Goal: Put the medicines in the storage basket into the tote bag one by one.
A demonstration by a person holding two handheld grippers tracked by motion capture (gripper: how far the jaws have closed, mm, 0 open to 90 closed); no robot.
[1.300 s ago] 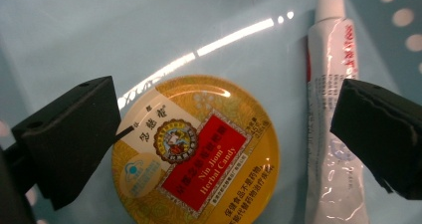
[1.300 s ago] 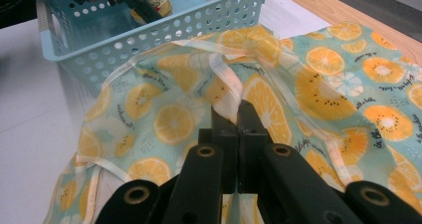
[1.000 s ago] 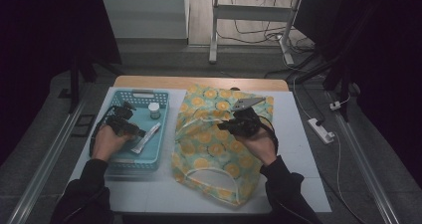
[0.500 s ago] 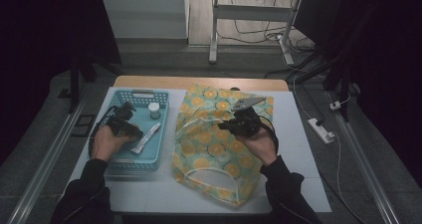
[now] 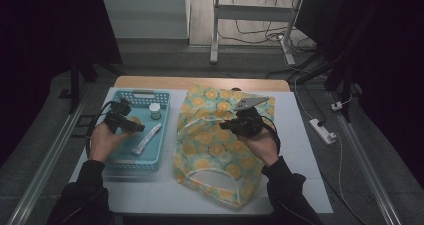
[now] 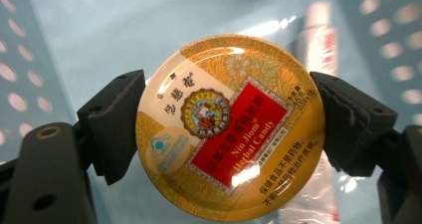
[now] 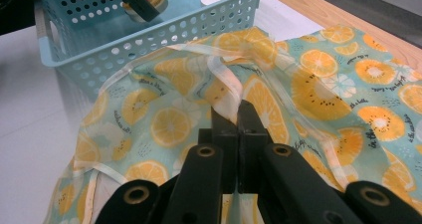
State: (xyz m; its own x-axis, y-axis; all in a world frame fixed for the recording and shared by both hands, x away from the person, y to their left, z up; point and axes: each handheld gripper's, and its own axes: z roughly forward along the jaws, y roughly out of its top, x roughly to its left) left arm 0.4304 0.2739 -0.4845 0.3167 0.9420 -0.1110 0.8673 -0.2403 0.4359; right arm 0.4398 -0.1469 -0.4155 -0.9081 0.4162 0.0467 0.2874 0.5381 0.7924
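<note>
A round candy tin (image 6: 230, 127) is clamped between the two black jaws of the left gripper (image 5: 131, 125), one pad pressed against each side of its rim, the jaws having just been closing onto it. Its domed lid is glossy and golden yellow, patterned with pale leaves and a flower, and a red slanted panel lettered "Nin Jiom Herbal Candy" is set across the middle below a round scalloped emblem — Chinese characters are printed above and along the lower right edge. The tin is held over the light-blue perforated basket (image 5: 116, 160), which stands near the left edge of the tabletop (image 5: 310, 180). Inside the basket a white tube (image 5: 146, 139) is laid towards its right wall, and a small white-capped bottle (image 5: 155, 110) stands near its far wall.

The right gripper (image 5: 231, 125) is shut on a fold of the orange-slice fabric bag (image 7: 323, 79) — its jaws are pressed together with the pale trim pinched between them. The bag is spread over the middle of the tabletop, just beside the basket's right wall, its handle loop lying towards the near edge.
</note>
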